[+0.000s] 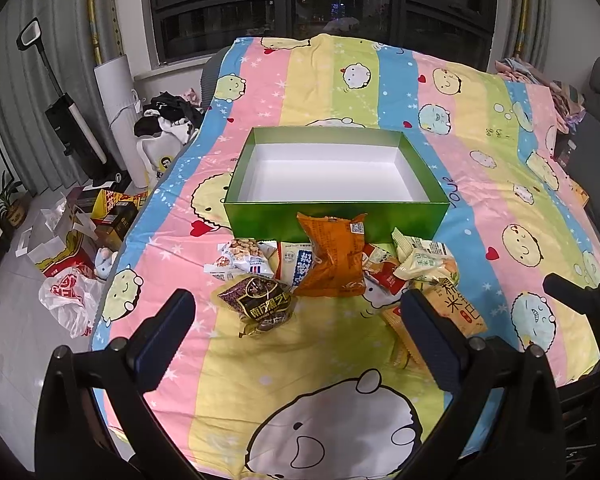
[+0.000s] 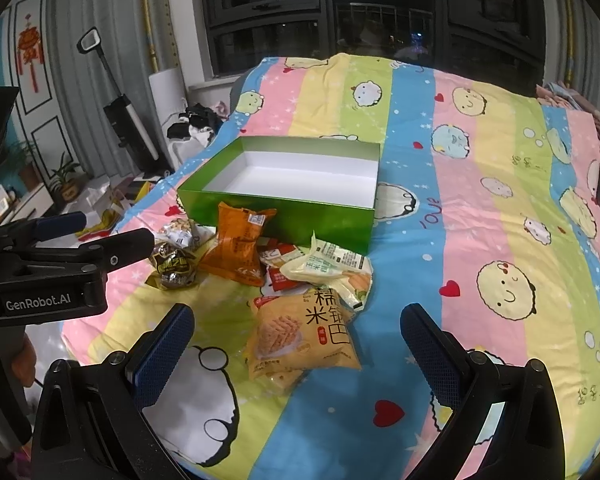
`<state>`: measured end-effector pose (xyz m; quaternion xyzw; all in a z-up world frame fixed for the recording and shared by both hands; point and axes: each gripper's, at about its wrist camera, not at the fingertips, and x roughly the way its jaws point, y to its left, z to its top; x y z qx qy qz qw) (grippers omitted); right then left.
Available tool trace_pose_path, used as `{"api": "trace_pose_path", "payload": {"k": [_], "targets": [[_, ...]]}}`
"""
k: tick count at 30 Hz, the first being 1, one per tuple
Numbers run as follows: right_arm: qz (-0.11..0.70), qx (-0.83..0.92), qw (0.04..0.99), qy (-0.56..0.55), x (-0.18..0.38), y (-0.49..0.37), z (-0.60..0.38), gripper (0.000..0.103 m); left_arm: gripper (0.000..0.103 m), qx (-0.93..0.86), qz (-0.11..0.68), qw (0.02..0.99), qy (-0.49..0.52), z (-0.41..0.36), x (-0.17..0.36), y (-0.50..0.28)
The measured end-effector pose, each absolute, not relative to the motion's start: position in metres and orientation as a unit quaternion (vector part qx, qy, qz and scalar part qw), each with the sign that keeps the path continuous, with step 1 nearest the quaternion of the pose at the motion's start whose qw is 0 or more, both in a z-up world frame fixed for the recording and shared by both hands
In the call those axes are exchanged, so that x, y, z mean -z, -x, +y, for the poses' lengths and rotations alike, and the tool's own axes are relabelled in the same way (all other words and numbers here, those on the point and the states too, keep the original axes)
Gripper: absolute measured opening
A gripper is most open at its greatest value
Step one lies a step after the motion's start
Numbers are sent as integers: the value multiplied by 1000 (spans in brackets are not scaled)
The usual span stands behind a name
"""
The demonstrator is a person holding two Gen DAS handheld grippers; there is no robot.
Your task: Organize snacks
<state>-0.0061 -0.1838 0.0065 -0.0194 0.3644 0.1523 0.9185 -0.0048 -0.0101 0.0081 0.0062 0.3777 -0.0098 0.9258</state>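
Observation:
An empty green box with a white inside stands open on the striped cartoon bedsheet; it also shows in the right wrist view. A pile of snack packets lies in front of it: an orange bag, a dark sesame packet, a nut packet and a yellow rice-cracker bag. My left gripper is open and empty, just short of the pile. My right gripper is open and empty, with the yellow bag between its fingers' line. The left gripper also shows in the right wrist view.
The bed's left edge drops to a floor cluttered with boxes and bags. A vacuum leans by the curtain. Folded clothes lie at the far right. Dark windows stand behind the bed.

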Motion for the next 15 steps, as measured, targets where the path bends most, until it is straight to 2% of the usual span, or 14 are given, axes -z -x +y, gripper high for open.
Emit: {"api": "trace_pose_path", "payload": {"k": [15], "targets": [[371,-157,915,15,2,5,-189,103,103,27,388,921,4,-16,-2,1]]}}
